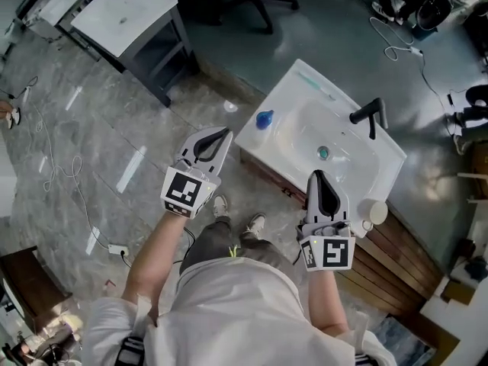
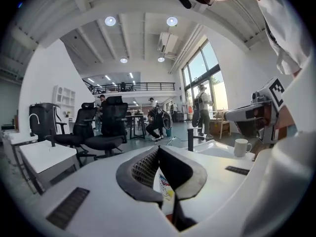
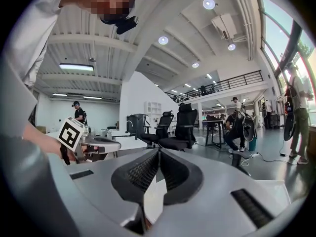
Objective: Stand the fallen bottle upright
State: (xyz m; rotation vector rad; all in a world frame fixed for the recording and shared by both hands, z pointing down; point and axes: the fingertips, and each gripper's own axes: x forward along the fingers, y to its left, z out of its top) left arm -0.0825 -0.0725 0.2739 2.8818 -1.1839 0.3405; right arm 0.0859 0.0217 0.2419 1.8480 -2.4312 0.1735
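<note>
Left gripper (image 1: pixel 226 134): jaws fully together, tips meeting, nothing between them. Right gripper (image 1: pixel 318 175): same, closed on itself and empty. Both are held roughly level in front of the person, short of the washbasin (image 1: pixel 290 101), and touch nothing.

White mug (image 1: pixel 377 212): at the basin's near right end, just beside the right gripper.

Bottle (image 1: pixel 264 119): on the basin's flat left corner, apart from both grippers and nearer the left one. From above it shows mostly as a rounded blue top, which reads as standing rather than lying. In the left gripper view a white strip with a printed label shows behind the closed jaws. This is probably the bottle's body, but too little is visible to be sure.

Beyond: drain (image 1: pixel 323 152), black faucet (image 1: pixel 370 115).

Assessment: the righting looks done — the bottle is free of both grippers and apparently upright. Left, if anything: confirm that it stands steady.
</note>
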